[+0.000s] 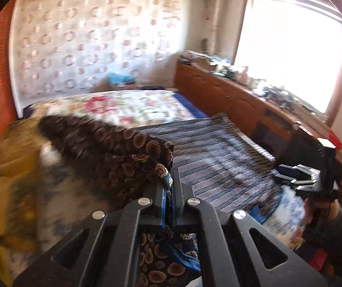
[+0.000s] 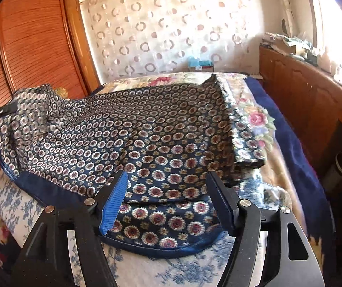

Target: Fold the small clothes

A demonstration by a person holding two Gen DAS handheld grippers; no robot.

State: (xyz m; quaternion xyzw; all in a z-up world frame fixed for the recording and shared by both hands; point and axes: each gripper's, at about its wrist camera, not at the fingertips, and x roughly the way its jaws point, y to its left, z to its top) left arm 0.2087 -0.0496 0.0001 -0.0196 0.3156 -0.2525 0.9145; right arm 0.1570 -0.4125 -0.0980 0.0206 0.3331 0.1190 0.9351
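A navy garment (image 2: 128,129) printed with round medallions lies spread over the bed. My left gripper (image 1: 172,179) is shut on the garment's blue-hemmed edge (image 1: 147,157) and holds that corner raised. The right wrist view shows the left gripper (image 2: 14,107) at the far left, with cloth bunched at its tip. My right gripper (image 2: 168,191) stands open low over the garment's near hem. Its blue ribbed pad (image 2: 114,205) and the dark one stand wide apart and press on nothing. In the left wrist view the right gripper (image 1: 284,174) shows at the right, held by a hand.
The bed carries a floral cover (image 2: 254,117) and a blue-and-white sheet (image 2: 15,203) at the near end. A wooden wardrobe (image 2: 27,47) stands to the left. A low wooden cabinet (image 2: 302,91) cluttered with small items runs under the window on the right. A patterned curtain (image 2: 166,28) hangs behind.
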